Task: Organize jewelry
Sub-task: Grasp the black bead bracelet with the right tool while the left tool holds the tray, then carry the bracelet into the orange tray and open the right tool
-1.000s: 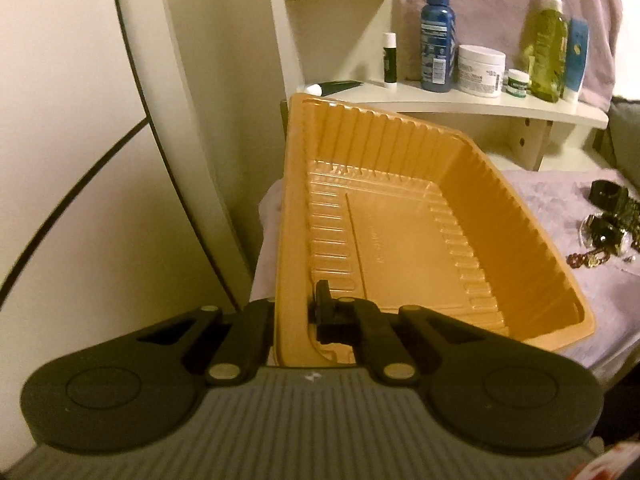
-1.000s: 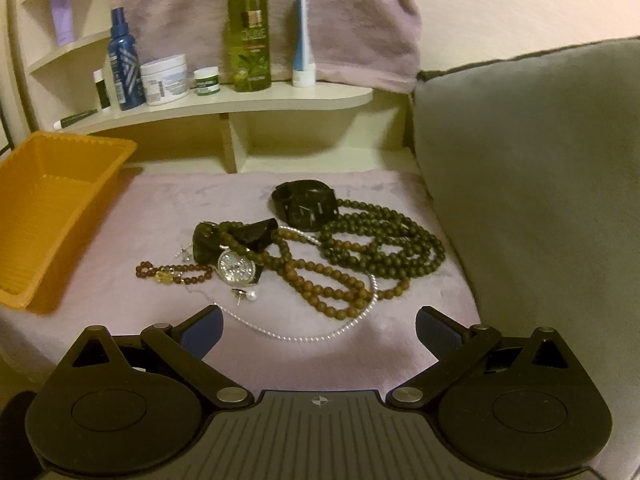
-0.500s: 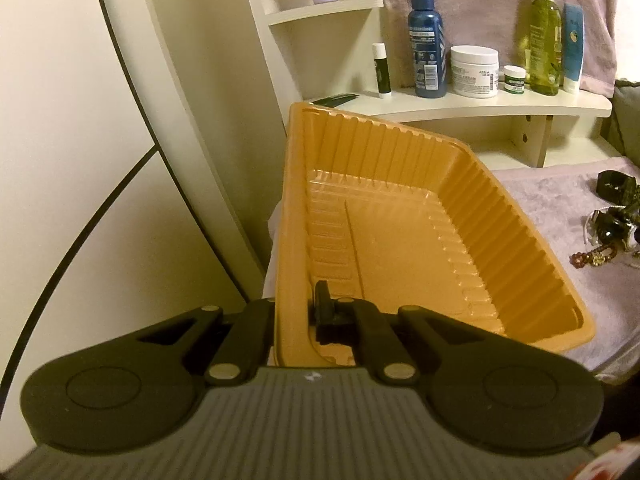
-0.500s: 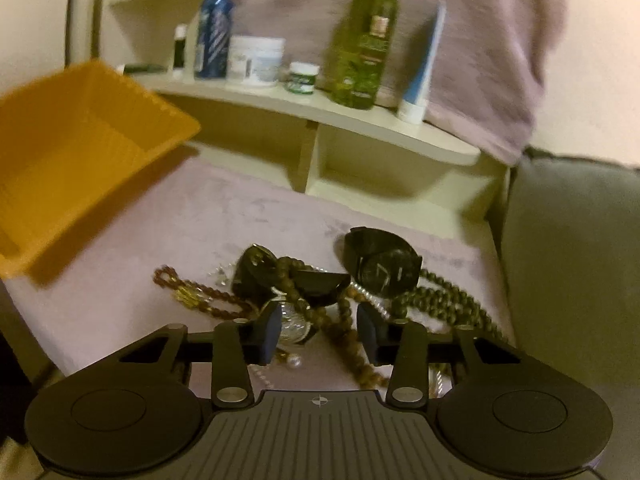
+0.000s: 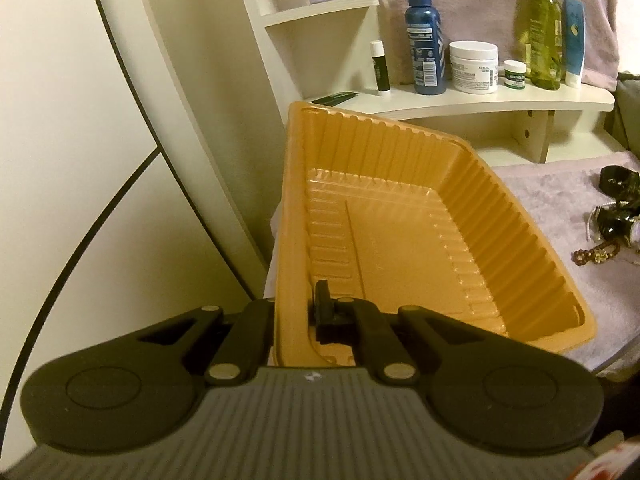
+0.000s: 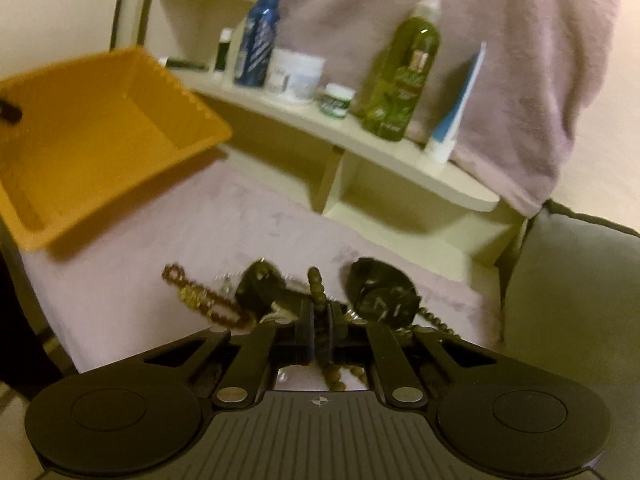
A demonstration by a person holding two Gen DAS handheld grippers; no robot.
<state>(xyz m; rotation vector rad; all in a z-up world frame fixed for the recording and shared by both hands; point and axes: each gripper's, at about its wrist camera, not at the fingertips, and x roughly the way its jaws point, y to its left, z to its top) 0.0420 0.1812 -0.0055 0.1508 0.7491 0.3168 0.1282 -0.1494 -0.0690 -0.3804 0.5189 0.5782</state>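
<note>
My left gripper is shut on the near wall of an empty orange plastic tray and holds it tilted at the left end of a lilac cloth; the tray also shows in the right wrist view. My right gripper is shut on a strand of brown wooden beads in the jewelry pile. Around it lie a black watch, a dark bracelet piece and a small brown and gold bead bracelet. Part of the pile shows in the left wrist view.
A cream shelf behind the cloth holds a blue spray bottle, a white jar, a green bottle and a blue tube. A grey cushion borders the right side. A lilac towel hangs behind.
My right gripper came down onto the jewelry pile and closed from wide open onto the brown bead strand. My left gripper kept its grip and drew the tray slightly back.
</note>
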